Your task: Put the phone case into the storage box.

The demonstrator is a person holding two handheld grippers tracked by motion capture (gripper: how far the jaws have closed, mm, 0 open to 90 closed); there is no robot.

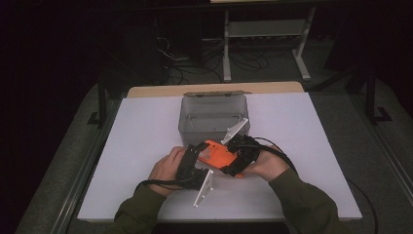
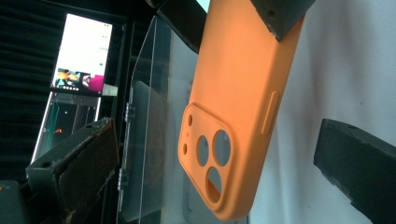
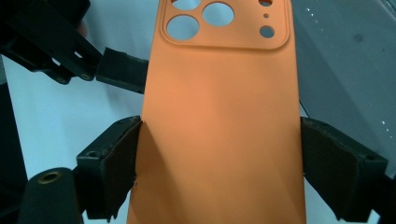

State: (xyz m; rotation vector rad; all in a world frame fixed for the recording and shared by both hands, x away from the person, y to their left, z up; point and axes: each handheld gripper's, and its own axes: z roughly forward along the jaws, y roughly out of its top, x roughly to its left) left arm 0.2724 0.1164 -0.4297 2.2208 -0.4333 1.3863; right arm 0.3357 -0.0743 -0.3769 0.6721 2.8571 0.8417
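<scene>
Right hand-held gripper (image 3: pixel 219 158): its two black jaws pinch the orange phone case (image 3: pixel 219 116) by its long edges, one pad pressed to each side, near the end away from the camera cut-outs.
Left hand-held gripper (image 2: pixel 215 158): jaws spread wide, one on each side of the cut-out end of the phone case, neither pad touching it.
Phone case: held above the white worktop (image 1: pixel 146 126), between the two hands and just in front of the clear plastic box (image 1: pixel 214 114), back face showing.
Box: open and, as far as can be seen, nothing inside; its lid stands up at the far side.
Done so far: the case is lifted and firmly held by one gripper.
Left to do: by my reading, the left jaws must close on the free end or draw off, and the case has yet to go into the box; nothing is in there yet.
</scene>
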